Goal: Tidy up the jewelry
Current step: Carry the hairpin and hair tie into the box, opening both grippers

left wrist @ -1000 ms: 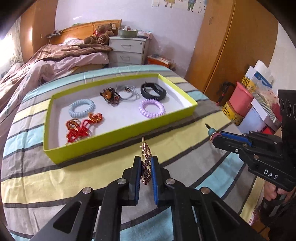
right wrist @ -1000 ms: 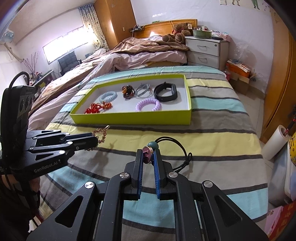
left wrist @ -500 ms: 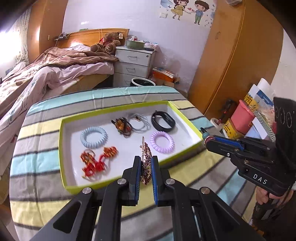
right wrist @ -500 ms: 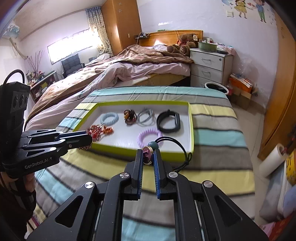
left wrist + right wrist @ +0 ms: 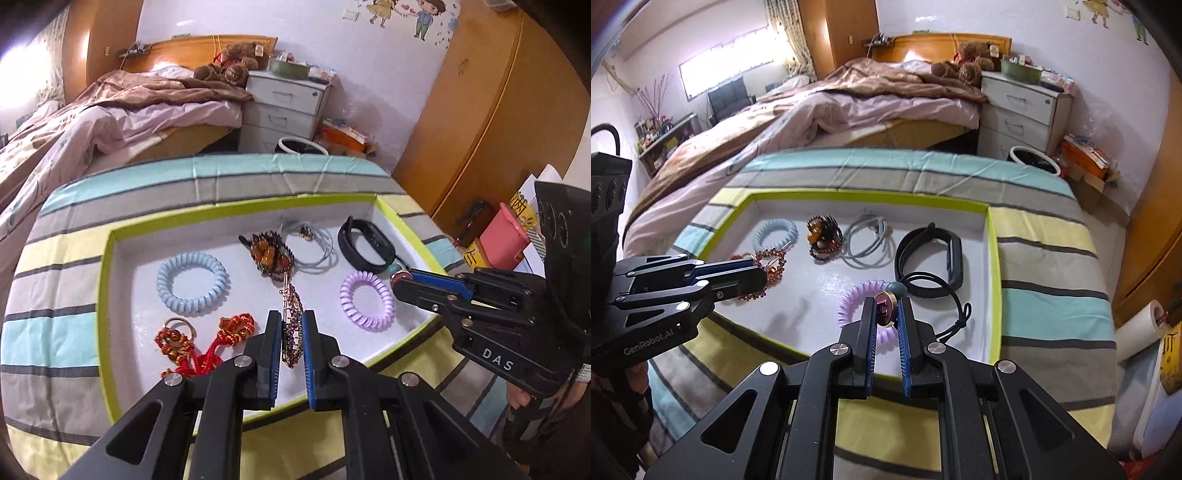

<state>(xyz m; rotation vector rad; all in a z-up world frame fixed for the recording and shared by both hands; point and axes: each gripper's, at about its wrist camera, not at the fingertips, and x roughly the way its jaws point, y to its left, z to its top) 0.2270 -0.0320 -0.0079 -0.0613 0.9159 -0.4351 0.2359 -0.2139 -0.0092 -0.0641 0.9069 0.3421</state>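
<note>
Clamped narrow in the left wrist view, the left claw (image 5: 291, 328) pinches a beaded purple brooch (image 5: 291, 317) edge-on between its blue pads, its gold pin standing up past the fingertips. It hangs over the near middle of a lime-green tray (image 5: 105, 295) that sits on a striped bedspread (image 5: 55, 332). On the tray's white floor lie a pale blue coil hair tie (image 5: 191, 282) at the left, a red knotted cord ornament (image 5: 199, 343) near the front edge, an amber beaded clip (image 5: 267, 254) and a grey cord loop (image 5: 314, 247) toward the back, a black wristband (image 5: 364, 245) at the back right, and a lilac coil hair tie (image 5: 367, 299) at the right. The right claw (image 5: 400, 277) reaches in from the right above the tray's right rim, beside the lilac tie, with a round metal piece at its tip.

From the right wrist view, the right claw (image 5: 886, 314) is likewise nearly shut, gripping a round gold-rimmed pendant (image 5: 886, 308) with a green bead above it; its black cord (image 5: 945, 295) loops out to the right and dangles. This claw hovers over the tray's (image 5: 993, 258) front right part, above the lilac tie (image 5: 855, 299) and just in front of the wristband (image 5: 929, 254). The left claw (image 5: 759, 278) comes in from the left holding the brooch (image 5: 772, 267) over the tray's left side. A bed with a rumpled quilt (image 5: 849, 103) stands beyond.
</note>
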